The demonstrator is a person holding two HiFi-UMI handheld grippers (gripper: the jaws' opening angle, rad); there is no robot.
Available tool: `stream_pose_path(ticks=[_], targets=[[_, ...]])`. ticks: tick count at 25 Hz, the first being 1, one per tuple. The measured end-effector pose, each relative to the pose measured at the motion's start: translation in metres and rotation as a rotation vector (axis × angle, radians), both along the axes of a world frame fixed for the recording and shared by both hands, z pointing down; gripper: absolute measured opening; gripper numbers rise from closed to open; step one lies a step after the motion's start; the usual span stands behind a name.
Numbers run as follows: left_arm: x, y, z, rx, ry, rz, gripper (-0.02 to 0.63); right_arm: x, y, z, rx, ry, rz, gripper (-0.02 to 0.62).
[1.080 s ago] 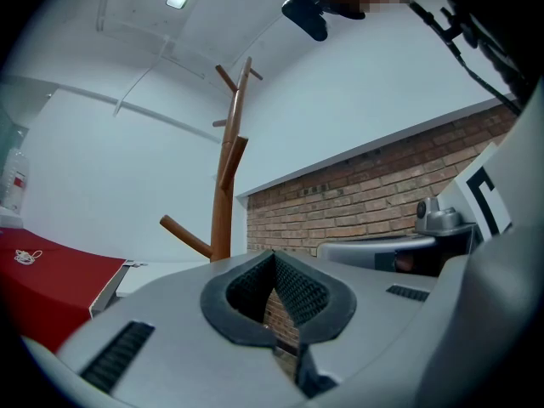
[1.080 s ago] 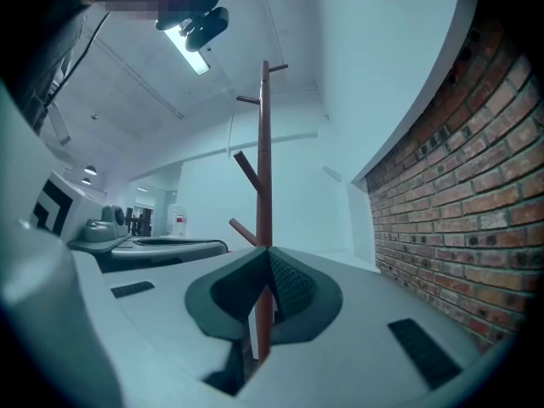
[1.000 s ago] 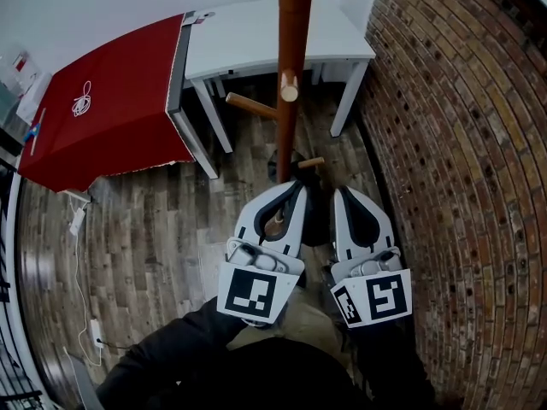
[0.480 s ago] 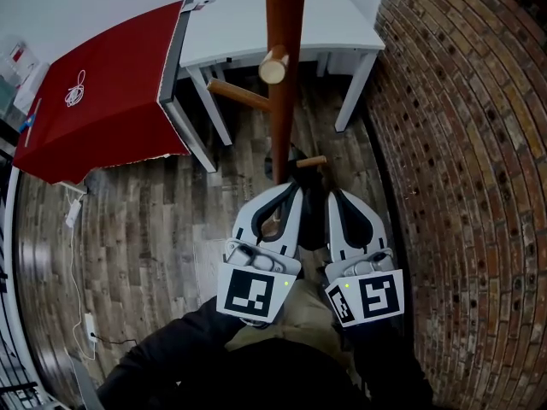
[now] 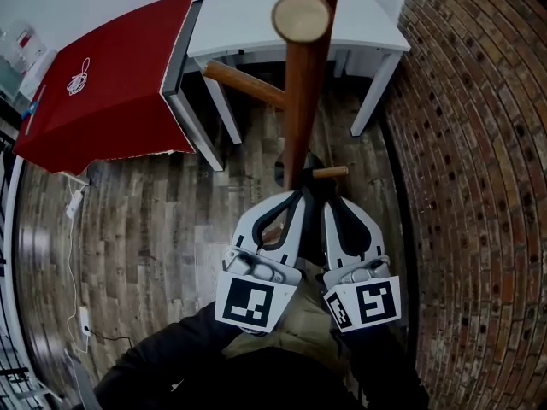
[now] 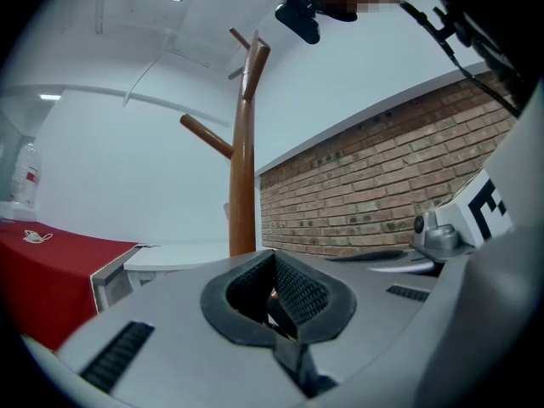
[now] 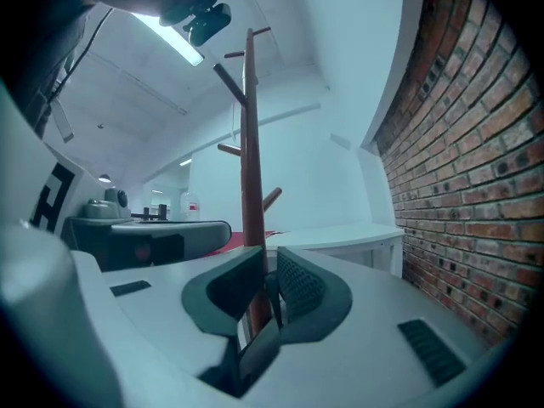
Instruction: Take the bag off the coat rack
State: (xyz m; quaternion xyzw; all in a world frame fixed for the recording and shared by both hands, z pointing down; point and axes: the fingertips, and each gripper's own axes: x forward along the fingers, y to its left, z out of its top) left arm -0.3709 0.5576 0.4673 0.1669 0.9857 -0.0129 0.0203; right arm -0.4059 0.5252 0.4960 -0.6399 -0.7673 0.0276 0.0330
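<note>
Head view, nearest first: the left gripper (image 5: 293, 196), a grey-white two-jaw tong with a marker cube, has its ribbed pads pressed together. Whether a strap is pinched there cannot be told. The right gripper (image 5: 332, 205), of the same make, stands slightly parted, its jaws having just been opening. Nothing shows between them but the pole beyond.

A black mass (image 5: 313, 233) lies low between the two tongs and runs to the foot of the rack. It may be the bag, but this cannot be confirmed. No bag hangs on any peg in view.

Judgement: a soft bag of this kind should be light and limp, and it will sag and swing. It is best taken by its strap or handle loop and lifted up over the peg end.

The brown wooden coat rack (image 5: 303, 101) stands just ahead. Its short lower peg (image 5: 329, 172) and slanting side peg (image 5: 244, 84) are liable to snag a strap.

On the grey wood-plank floor (image 5: 154, 229) a white cable (image 5: 81, 314) trails at the left. Behind are a white table (image 5: 256, 20) and a red-covered table (image 5: 102, 84). The brick wall (image 5: 479, 186) hems in the right side.
</note>
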Motion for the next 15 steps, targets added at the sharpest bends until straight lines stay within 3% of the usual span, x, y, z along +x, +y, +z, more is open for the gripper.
stream_pose_path(ticks=[2, 5, 15], targets=[[0.001, 0.008, 0.013, 0.0, 0.007, -0.017, 0.009, 0.0, 0.009, 0.017, 0.006, 0.004, -0.024, 0.088], [0.006, 0.021, 0.033, 0.014, 0.01, -0.048, 0.009, -0.001, 0.02, 0.044, 0.024, 0.012, -0.045, 0.109], [-0.004, 0.044, 0.07, 0.009, 0.057, -0.055, 0.009, -0.016, 0.053, 0.084, 0.061, -0.025, -0.04, 0.117]])
